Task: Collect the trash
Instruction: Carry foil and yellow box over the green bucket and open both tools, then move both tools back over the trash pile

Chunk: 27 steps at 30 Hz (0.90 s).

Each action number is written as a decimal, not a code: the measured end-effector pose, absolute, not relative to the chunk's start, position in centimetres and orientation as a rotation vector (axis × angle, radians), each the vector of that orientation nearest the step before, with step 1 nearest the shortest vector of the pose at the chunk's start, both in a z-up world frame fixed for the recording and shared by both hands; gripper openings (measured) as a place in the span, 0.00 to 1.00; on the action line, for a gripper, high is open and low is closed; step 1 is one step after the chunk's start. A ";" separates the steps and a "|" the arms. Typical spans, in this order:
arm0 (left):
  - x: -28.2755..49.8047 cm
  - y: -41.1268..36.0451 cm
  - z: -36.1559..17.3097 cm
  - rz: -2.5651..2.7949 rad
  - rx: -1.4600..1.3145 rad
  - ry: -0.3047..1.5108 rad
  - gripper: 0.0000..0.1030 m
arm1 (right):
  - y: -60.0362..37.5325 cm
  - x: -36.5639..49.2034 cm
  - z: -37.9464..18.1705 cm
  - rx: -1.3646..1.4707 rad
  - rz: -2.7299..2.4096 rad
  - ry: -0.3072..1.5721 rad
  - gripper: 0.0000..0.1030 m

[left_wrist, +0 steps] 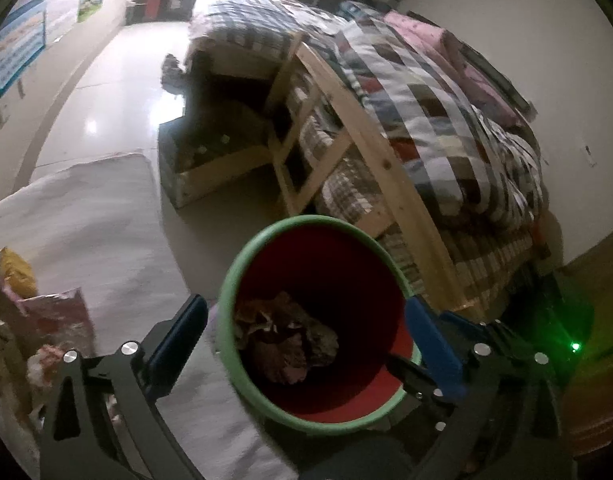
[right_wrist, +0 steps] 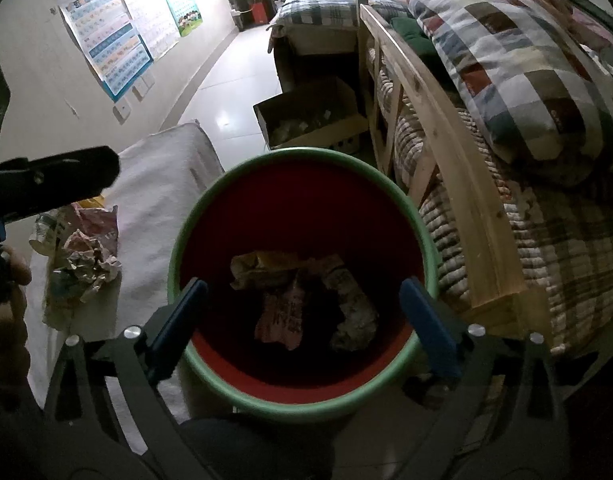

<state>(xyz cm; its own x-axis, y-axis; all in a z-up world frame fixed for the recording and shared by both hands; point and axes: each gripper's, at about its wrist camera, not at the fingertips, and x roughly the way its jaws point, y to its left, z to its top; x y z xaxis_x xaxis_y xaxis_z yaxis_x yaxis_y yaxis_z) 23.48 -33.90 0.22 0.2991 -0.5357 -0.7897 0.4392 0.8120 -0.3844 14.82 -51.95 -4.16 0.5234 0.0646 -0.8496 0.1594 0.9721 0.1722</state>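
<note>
Wooden bed (right_wrist: 458, 184) ahead and right of both my grippers, heaped with a checked quilt (right_wrist: 518, 76); its slatted end frame stands just beyond the bin.

White cloth-covered surface (right_wrist: 166, 184) runs out to the left of my jaws. On it, left of my right gripper's left finger, lies a loose heap of crumpled wrappers (right_wrist: 82, 256), not yet binned. From the left wrist view the same heap (left_wrist: 38, 312) shows at the far left edge, blurred.

Cardboard box (right_wrist: 310, 120) on the floor beyond the bin, against the bed's end, flaps open; pale stuff inside, too dim to name.

Bin (right_wrist: 302, 408): round, green rim, red inside, upright. It sits directly under and between the fingers of my right gripper (right_wrist: 302, 320), whose jaws stand wide apart with nothing between the pads. In the left wrist view the bin (left_wrist: 266, 404) lies between the fingers of my left gripper (left_wrist: 310, 336), jaws likewise spread wide, holding nothing.

Bin contents, at the bottom: a crumpled yellowish wrapper (right_wrist: 262, 266), a pinkish printed packet (right_wrist: 282, 320), and a pale speckled scrap (right_wrist: 354, 316), touching one another. From the left wrist they read as one brownish wad (left_wrist: 282, 340).

My left gripper (right_wrist: 54, 180) also shows in the right wrist view as a dark finger above the heap.
</note>
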 end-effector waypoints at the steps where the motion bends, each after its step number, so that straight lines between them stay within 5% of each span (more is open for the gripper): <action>1: 23.5 -33.5 0.3 -0.642 -0.105 1.087 0.92 | -51.7 14.8 -4.0 0.238 -0.055 1.020 0.94; 27: 20.0 -11.4 3.5 -0.321 -0.151 0.988 0.92 | -36.7 15.4 -0.3 0.154 0.131 0.991 0.95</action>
<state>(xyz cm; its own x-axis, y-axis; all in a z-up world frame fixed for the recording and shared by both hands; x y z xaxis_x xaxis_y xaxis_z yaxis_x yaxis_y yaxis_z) 19.96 -11.39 3.46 0.5082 -0.3333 -0.7942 0.1972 0.9426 -0.2694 15.37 -36.71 -0.30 0.5418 0.1804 -0.8209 -0.0400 0.9811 0.1892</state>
